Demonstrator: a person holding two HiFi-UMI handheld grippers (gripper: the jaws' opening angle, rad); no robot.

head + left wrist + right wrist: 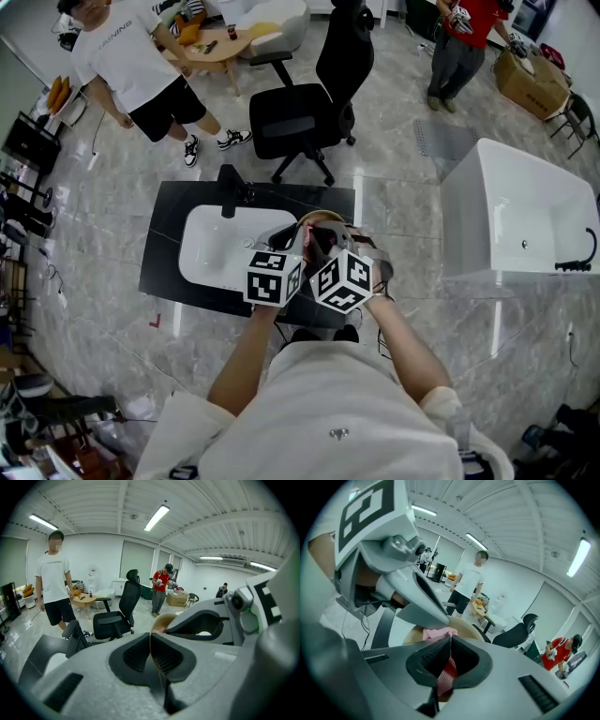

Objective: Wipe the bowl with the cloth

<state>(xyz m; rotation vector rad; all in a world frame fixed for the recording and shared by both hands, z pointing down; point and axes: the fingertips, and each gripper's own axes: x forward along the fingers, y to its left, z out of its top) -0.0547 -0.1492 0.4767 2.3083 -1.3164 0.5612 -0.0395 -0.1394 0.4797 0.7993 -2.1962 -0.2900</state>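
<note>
Above the dark desk (161,255), a thin-walled tan bowl (162,619) held up.
Left gripper (151,637) jaws pinch its rim; right gripper (449,640) jaws clamp a pink-red checked cloth (448,671) bunched inside it.

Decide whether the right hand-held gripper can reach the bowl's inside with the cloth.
Probably yes: the right hand-held gripper, shut on the cloth, is at the mouth of the open bowl; the left hand-held gripper holds its rim.

bright, even light from long white ceiling tube lamps (157,517); pale glare streaks on the glossy grey marble floor (394,202). gripper views bulge, edges dark, foreground soft.
</note>
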